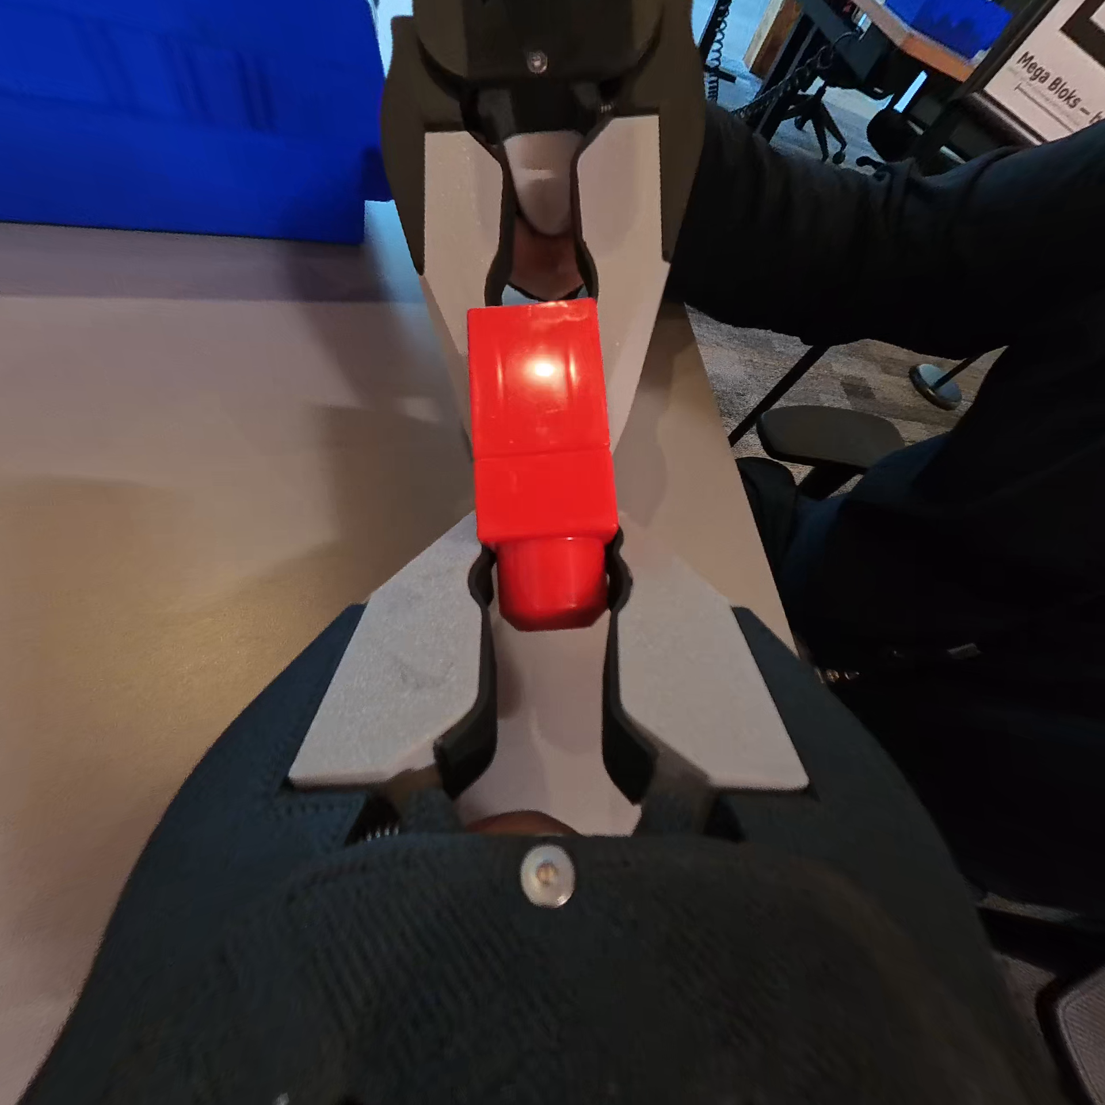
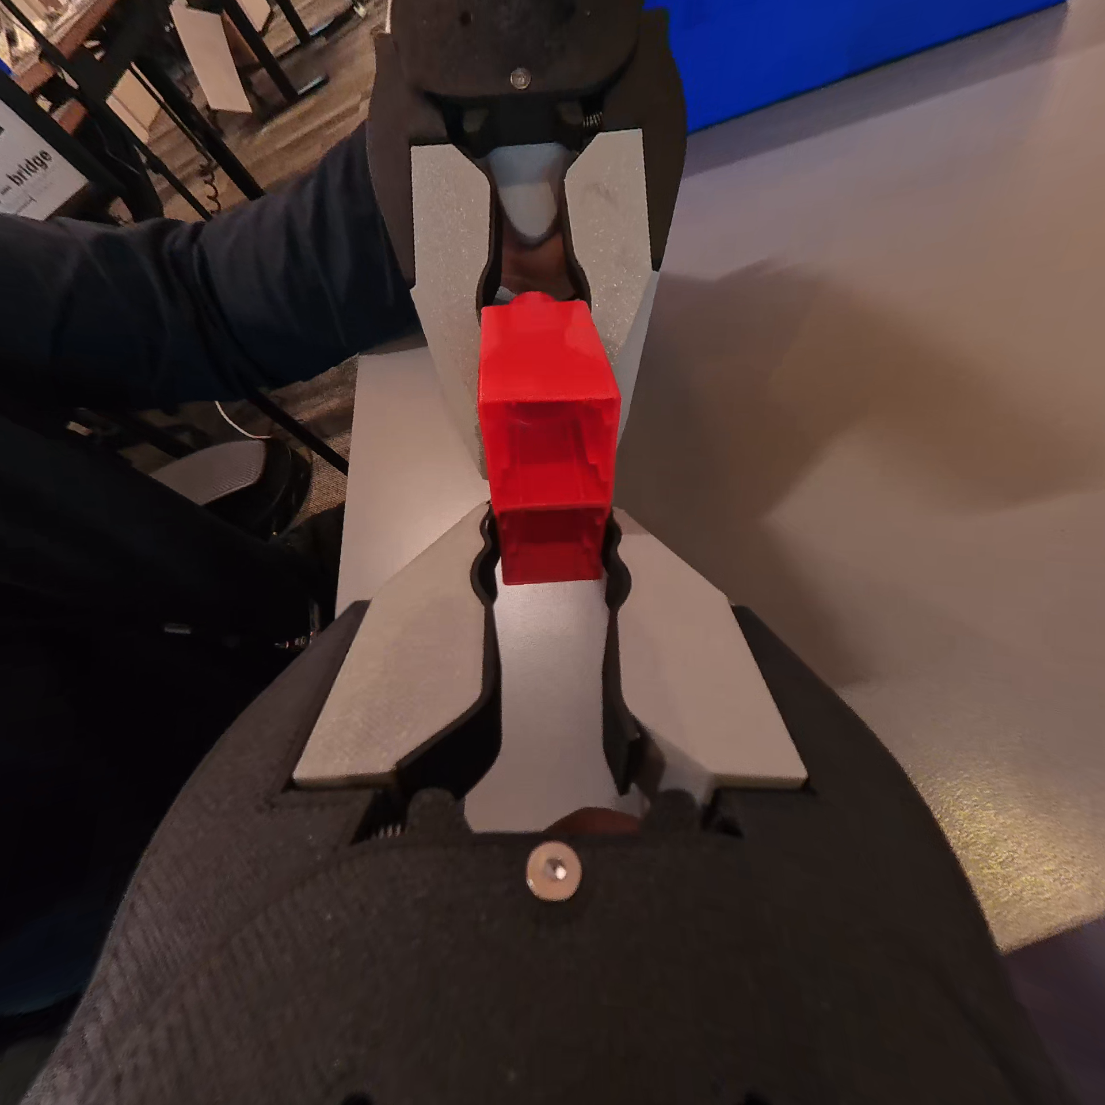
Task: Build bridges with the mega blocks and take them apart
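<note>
Two red mega blocks are joined end to end in a short red stack (image 1: 541, 418), held in the air above the grey table (image 1: 179, 508). My left gripper (image 1: 547, 577) is shut on the round stud at the near end of the stack. My right gripper (image 1: 538, 287) faces it from the far side and grips the other end. In the right wrist view, my right gripper (image 2: 550, 547) is shut on the hollow end of the red stack (image 2: 547, 382). The left gripper (image 2: 532, 293) meets the stack's stud at the far end.
A blue bin (image 1: 179, 107) stands at the back of the table and also shows in the right wrist view (image 2: 837, 54). A person's dark sleeve (image 1: 897, 239) reaches in from the table's edge. An office chair (image 1: 831, 430) and desk legs stand beyond the edge. The tips of both grippers are at nearly the same place.
</note>
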